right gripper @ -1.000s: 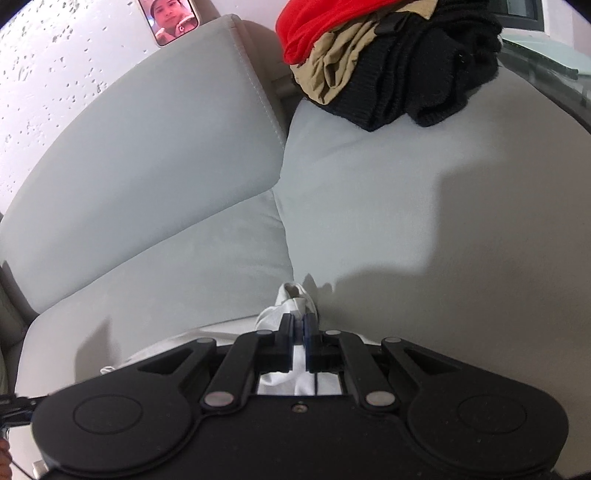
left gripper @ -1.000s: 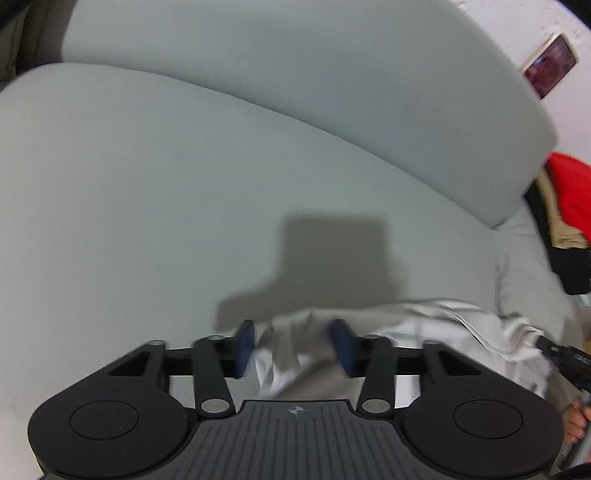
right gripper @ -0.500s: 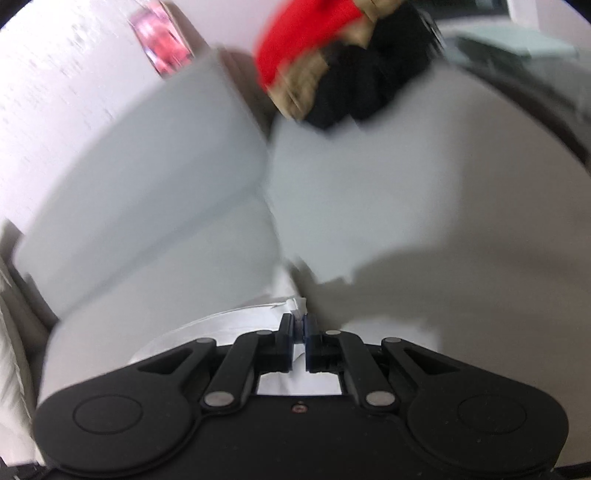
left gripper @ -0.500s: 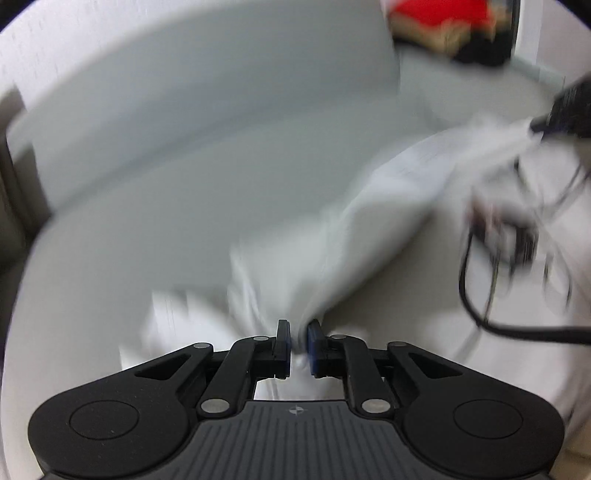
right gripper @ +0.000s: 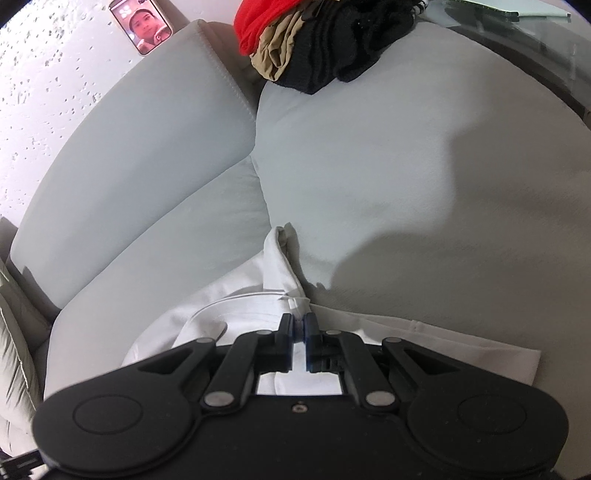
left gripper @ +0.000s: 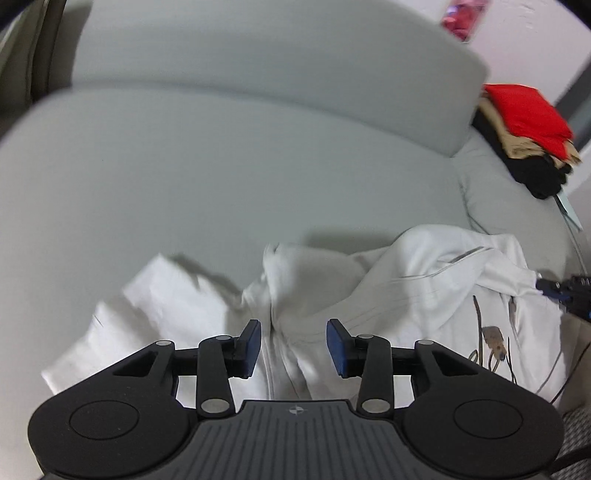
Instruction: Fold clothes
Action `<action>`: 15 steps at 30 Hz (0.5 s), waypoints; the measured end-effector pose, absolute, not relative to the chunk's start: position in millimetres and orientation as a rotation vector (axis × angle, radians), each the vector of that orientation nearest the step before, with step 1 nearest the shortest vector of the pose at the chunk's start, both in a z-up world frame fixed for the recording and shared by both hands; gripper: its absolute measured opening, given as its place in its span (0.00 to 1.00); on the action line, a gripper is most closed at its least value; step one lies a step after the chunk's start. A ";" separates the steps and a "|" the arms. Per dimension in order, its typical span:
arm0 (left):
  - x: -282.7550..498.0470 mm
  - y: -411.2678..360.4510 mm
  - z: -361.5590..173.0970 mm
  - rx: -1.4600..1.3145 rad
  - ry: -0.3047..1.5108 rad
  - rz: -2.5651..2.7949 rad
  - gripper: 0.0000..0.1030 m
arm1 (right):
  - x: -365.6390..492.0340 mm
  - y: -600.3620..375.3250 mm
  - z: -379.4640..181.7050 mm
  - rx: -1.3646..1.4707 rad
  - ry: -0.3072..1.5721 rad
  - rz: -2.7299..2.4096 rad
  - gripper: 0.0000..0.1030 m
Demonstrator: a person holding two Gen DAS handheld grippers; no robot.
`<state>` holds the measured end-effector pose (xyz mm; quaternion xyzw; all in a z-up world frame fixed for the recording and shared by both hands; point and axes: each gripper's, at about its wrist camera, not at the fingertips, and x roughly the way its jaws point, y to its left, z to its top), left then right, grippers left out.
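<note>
White rumpled garment (left gripper: 424, 280) (soft cotton) | left gripper (left gripper: 294, 347) just opening, released | right gripper (right gripper: 299, 334) pinching hem

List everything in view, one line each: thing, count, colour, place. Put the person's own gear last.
Crumpled white cloth garment: one, white with thin grey seam lines, spread on the seat cushion in front of both grippers.
Pale grey fabric sofa: one, light grey, seat and back cushions filling both views.
Heap of folded clothes: one pile, red over tan over black, at the far end of the sofa.
Phone showing a picture: one, pink-edged, on the white speckled wall above the sofa back.
Left gripper: one, black with blue pads, jaws just opened, garment between them but unpinched.
Right gripper: one, black with blue pads, shut on a garment fold.
</note>
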<state>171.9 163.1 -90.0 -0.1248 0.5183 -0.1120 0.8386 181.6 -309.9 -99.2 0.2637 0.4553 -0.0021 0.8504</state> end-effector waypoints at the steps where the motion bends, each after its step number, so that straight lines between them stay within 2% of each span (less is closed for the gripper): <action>1: 175.0 164.1 -92.4 -0.293 1.108 -0.240 0.35 | 181.7 -309.6 -99.3 0.558 0.961 -0.003 0.06; 4: 179.7 165.0 -99.6 -0.348 1.137 -0.253 0.30 | 182.4 -309.1 -99.8 0.557 0.964 -0.002 0.06; 5: 180.8 164.6 -100.8 -0.357 1.145 -0.250 0.19 | 183.0 -309.1 -99.9 0.557 0.963 -0.002 0.06; 8: 180.7 163.8 -97.8 -0.363 1.144 -0.238 0.01 | 183.9 -308.6 -99.3 0.554 0.959 -0.004 0.06; 15: 166.1 145.1 -46.8 -0.107 0.897 -0.182 0.01 | 186.7 -301.7 -84.4 0.496 0.896 -0.008 0.06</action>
